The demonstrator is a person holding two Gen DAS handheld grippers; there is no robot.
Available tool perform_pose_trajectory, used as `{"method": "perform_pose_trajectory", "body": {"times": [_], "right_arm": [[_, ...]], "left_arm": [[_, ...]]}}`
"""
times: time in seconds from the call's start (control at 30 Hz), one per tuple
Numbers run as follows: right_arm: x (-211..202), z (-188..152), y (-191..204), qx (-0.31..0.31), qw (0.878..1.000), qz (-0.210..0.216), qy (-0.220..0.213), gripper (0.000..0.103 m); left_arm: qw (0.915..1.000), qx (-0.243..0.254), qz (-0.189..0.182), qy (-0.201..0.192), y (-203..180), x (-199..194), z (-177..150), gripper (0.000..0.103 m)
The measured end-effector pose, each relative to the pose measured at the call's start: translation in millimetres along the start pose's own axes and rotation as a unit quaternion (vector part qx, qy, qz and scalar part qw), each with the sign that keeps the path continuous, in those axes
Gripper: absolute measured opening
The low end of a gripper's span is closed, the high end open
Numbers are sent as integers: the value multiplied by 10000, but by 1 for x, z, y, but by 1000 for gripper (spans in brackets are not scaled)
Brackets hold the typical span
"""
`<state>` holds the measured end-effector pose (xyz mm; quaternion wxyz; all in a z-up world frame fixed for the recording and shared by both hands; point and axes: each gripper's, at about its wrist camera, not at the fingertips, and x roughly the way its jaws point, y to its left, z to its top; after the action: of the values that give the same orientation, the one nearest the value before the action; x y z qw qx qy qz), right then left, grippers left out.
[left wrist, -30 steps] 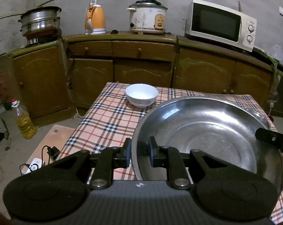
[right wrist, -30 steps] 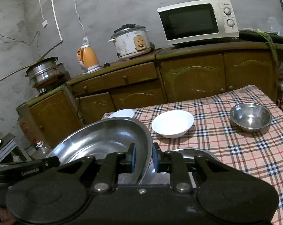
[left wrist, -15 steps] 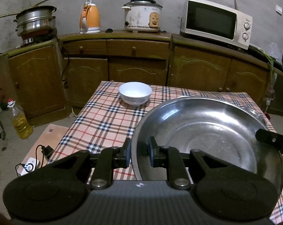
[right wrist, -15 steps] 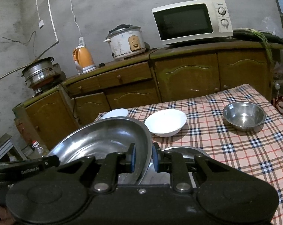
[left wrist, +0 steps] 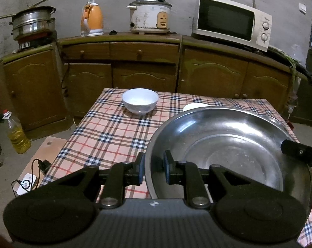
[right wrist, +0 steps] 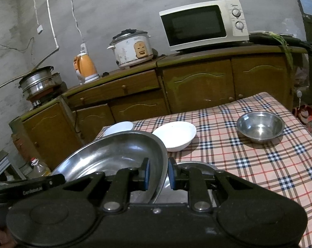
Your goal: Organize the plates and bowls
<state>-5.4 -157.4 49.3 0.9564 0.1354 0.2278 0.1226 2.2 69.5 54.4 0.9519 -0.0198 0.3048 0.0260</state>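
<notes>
A large steel basin (left wrist: 228,144) hangs tilted over the checked tablecloth (left wrist: 106,136), carried by both grippers. My left gripper (left wrist: 154,170) is shut on its left rim. My right gripper (right wrist: 158,173) is shut on its right rim (right wrist: 163,159), and one of its fingers (left wrist: 300,154) shows across the basin. A white bowl (left wrist: 139,101) stands at the table's far left. A second white bowl (right wrist: 174,136) sits mid-table, half hidden behind the basin in the left wrist view. A small steel bowl (right wrist: 259,126) stands at the right. Another steel dish (right wrist: 197,164) lies under the basin.
Brown cabinets (left wrist: 214,76) run behind the table, carrying a microwave (left wrist: 232,21), a rice cooker (left wrist: 149,16), an orange kettle (left wrist: 91,20) and a steamer pot (left wrist: 31,24). An oil bottle (left wrist: 17,134) and a charger with cable (left wrist: 27,184) sit on the floor left of the table.
Both grippers keep their hold on the basin. The bowls and cabinets behind have slid slightly left in both views.
</notes>
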Motion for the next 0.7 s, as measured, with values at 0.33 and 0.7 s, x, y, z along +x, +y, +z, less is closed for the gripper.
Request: {"method": "perform_pose_trajectory", "body": {"times": [0.33, 0.7], "right_arm": [[-3, -1, -11, 91, 9999, -108, -30, 25], [-6, -3, -23, 170, 9995, -257, -39, 25]], "left_arm": [[9999, 56, -102, 44, -10, 5, -2, 19], [9996, 123, -220, 100, -21, 10, -4, 19]]}}
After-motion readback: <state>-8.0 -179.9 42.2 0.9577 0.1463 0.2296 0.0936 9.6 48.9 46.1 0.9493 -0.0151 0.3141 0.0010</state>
